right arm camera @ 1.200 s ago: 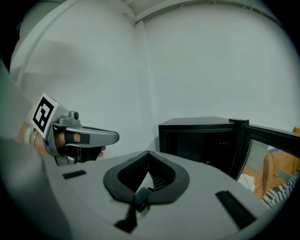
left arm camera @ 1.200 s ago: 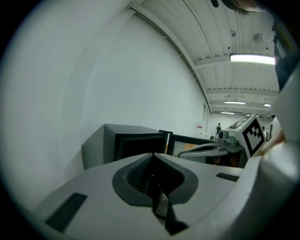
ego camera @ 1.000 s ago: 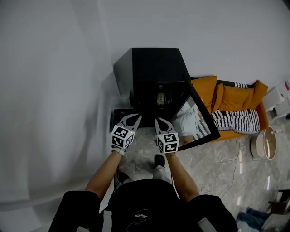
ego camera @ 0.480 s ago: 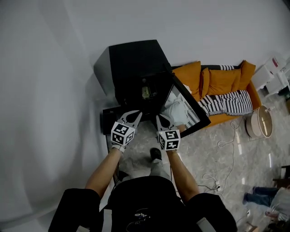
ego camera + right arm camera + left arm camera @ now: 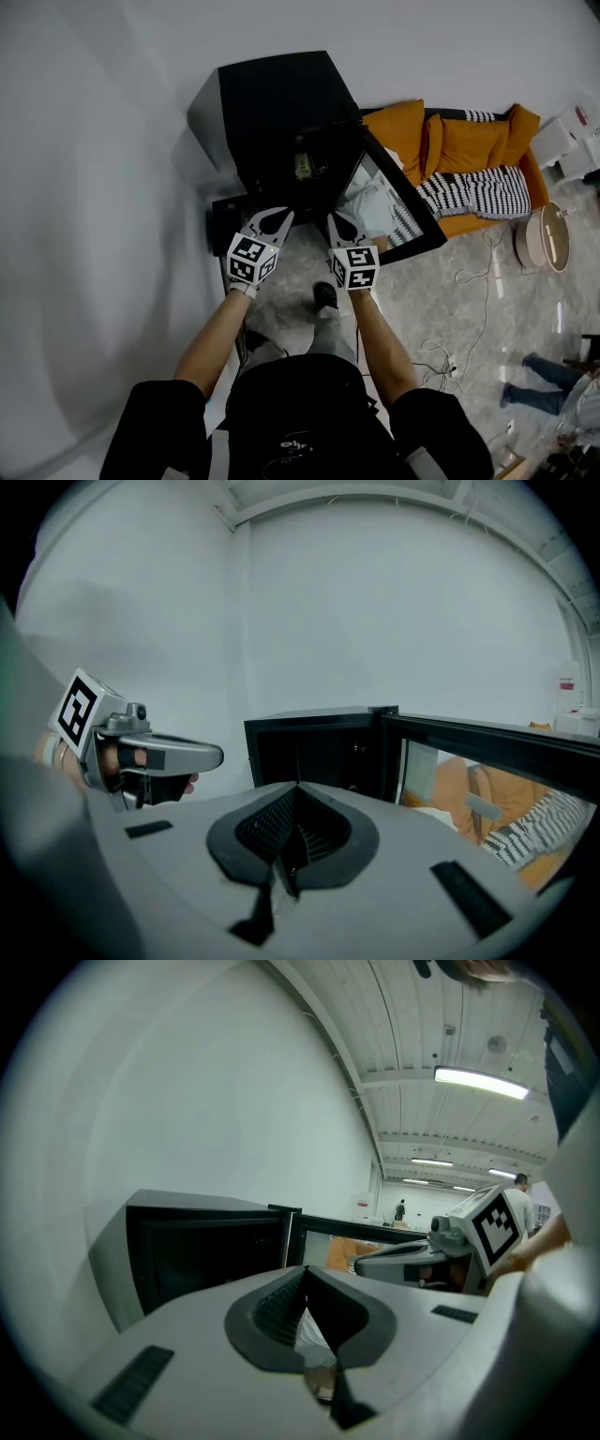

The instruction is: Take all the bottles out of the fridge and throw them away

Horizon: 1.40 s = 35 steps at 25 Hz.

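Observation:
A black mini fridge [image 5: 272, 94] stands against the white wall with its glass door [image 5: 403, 216] swung open to the right. One bottle [image 5: 302, 166] shows upright in the dark interior. My left gripper [image 5: 278, 217] and right gripper [image 5: 332, 222] are held side by side just in front of the fridge opening, both shut and empty. In the left gripper view the jaws [image 5: 305, 1269] meet at the tips, with the fridge [image 5: 202, 1241] ahead. The right gripper view shows closed jaws [image 5: 296, 786] facing the open fridge [image 5: 319, 747] and its door [image 5: 487, 747].
An orange sofa [image 5: 459, 155] with a striped cushion [image 5: 469, 192] sits behind the open door. Cables [image 5: 450, 361] trail over the marble floor, and a round pale object [image 5: 544, 248] stands at the right. A person's legs [image 5: 553, 389] show at the lower right.
Both grippers have come closer to the fridge opening and dropped slightly, still shut. The fridge and its door now sit higher and larger in the head view.

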Available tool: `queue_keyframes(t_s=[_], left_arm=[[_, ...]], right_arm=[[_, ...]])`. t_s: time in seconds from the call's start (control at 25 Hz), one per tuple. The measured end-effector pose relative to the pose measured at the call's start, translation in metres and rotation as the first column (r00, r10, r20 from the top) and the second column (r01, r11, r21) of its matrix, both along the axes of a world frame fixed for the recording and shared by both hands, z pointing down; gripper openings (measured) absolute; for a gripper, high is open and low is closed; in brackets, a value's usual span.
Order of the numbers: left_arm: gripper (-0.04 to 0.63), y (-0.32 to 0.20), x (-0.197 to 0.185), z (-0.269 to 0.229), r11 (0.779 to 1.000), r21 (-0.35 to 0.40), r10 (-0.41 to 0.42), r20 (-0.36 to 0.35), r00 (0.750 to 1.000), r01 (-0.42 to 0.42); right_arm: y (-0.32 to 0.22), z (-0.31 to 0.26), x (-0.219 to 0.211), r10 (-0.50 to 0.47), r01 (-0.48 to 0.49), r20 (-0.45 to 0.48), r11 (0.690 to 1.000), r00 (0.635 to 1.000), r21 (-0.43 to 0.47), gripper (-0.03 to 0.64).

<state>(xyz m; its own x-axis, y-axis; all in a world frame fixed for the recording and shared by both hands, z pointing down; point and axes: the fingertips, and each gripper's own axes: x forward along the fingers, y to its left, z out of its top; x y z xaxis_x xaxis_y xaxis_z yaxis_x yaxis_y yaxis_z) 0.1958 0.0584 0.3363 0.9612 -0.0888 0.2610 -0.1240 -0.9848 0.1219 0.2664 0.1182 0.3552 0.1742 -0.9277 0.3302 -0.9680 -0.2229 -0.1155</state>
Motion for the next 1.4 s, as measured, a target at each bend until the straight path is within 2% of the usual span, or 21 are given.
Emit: queue_keyframes(t_s=[0.32,0.84,1.2,1.28,1.4], left_arm=[[0.006,-0.031,0.008,0.039,1.0,0.003,-0.019,0.044,0.999,0.018],[0.006,-0.05,0.026,0.122,1.0,-0.022,-0.003,0.102,0.995,0.005],[0.006,-0.077,0.027,0.145,0.999,-0.03,-0.026,0.096,0.995,0.029],[0.006,-0.086,0.031,0.149,0.999,-0.03,-0.035,0.085,0.996,0.038],[0.006,-0.097,0.038,0.157,0.999,-0.025,-0.04,0.06,0.997,0.041]], right_arm=[[-0.039,0.045,0.019,-0.011,0.011,0.025,1.0,1.0,-0.014,0.008],[-0.066,0.153,0.029,0.003,0.003,0.086,0.998,0.996,-0.07,0.008],[-0.111,0.172,0.056,0.059,-0.057,0.044,0.998,0.997,-0.037,0.009],[-0.127,0.177,0.063,0.063,-0.062,0.022,0.997,0.998,-0.041,0.026],[-0.151,0.191,0.079,0.087,-0.087,-0.008,0.995,0.996,-0.048,0.116]])
